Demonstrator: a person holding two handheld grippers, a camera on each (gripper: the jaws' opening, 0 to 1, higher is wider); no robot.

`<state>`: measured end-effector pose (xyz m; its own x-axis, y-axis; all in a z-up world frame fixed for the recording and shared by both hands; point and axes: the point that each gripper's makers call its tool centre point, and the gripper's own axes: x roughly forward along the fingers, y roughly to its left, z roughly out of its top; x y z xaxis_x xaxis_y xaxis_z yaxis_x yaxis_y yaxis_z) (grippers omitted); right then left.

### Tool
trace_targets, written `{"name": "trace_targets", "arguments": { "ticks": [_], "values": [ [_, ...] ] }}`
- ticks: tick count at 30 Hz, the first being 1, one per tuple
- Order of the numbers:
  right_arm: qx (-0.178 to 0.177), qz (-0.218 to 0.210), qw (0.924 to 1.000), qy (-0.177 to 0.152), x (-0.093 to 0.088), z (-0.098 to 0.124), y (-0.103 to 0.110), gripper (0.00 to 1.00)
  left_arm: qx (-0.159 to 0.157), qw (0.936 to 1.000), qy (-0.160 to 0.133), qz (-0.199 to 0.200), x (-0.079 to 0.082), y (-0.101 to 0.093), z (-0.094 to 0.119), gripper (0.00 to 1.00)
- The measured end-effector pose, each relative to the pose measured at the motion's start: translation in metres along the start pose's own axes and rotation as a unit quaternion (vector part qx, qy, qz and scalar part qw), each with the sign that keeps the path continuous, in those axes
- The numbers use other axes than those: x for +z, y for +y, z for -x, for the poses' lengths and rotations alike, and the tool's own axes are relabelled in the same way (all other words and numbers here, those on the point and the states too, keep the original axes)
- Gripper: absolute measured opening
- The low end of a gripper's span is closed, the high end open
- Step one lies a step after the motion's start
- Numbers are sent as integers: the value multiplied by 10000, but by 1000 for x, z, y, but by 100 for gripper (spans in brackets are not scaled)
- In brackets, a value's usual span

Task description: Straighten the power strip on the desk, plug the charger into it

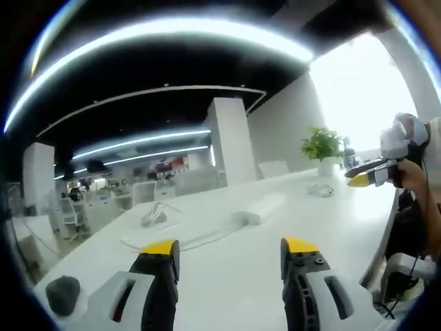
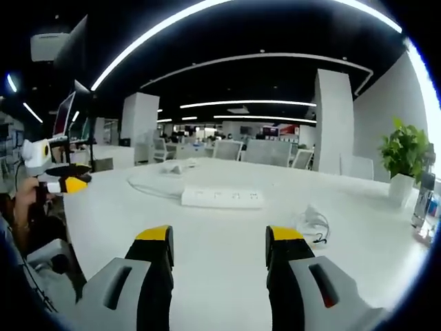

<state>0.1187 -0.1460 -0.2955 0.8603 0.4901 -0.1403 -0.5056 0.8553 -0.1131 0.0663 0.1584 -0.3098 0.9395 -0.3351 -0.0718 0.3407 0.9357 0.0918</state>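
Left gripper (image 1: 229, 249) sits low over the near edge of the white desk (image 1: 227, 289), jaws spread wide with nothing between them, yellow tips on black fingers, grey plastic housings at the frame bottom. Right gripper (image 2: 218, 238) is the same: low and level over the desk (image 2: 220, 276), jaws apart, empty. In the left gripper view the right gripper (image 1: 363, 179) shows at the right edge, held in a person's hand (image 1: 412, 181) above the desk; its jaw gap can't be judged there. In the right gripper view the left gripper (image 2: 67, 185) shows at the left edge, held by a hand (image 2: 27, 200). Power strip (image 2: 222, 198) is a long white rectangular bar with a row of sockets, lying flat mid-desk, centre of the right gripper view, well apart from both grippers; its white cable (image 2: 148, 186) loops off to the left. In the left gripper view the power strip (image 1: 260, 208) sits just above centre, seen nearly end-on. Charger (image 2: 311, 223), small, white, with a bundled cord, lies right of centre, near the strip but not touching. In the left gripper view the charger (image 1: 320, 189) is at the right. A second white cable bundle (image 1: 155, 217) lies left of centre. Potted plant (image 2: 402, 160), green and leafy in a white pot, at the far right. Desk surface is smooth and matte white.
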Motion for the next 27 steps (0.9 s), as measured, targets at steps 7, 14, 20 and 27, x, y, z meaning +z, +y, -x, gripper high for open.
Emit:
{"name": "trace_targets", "arguments": {
  "ticks": [7, 14, 20, 27],
  "values": [
    [-77, 77, 9999, 63, -3, -8, -10, 47, -114, 9999, 19, 126, -3, -3, -11, 60],
    [24, 62, 9999, 144, -7, -16, -11, 47, -333, 9986, -24, 405, -3, -11, -24, 60],
    [84, 95, 9998, 177, -8, -26, -18, 48, -514, 9984, -55, 244, 0, -22, -34, 58],
    [145, 119, 9996, 193, -4, -41, -29, 47, -835, 9964, -52, 121, 5, -38, -45, 58]
  ]
}}
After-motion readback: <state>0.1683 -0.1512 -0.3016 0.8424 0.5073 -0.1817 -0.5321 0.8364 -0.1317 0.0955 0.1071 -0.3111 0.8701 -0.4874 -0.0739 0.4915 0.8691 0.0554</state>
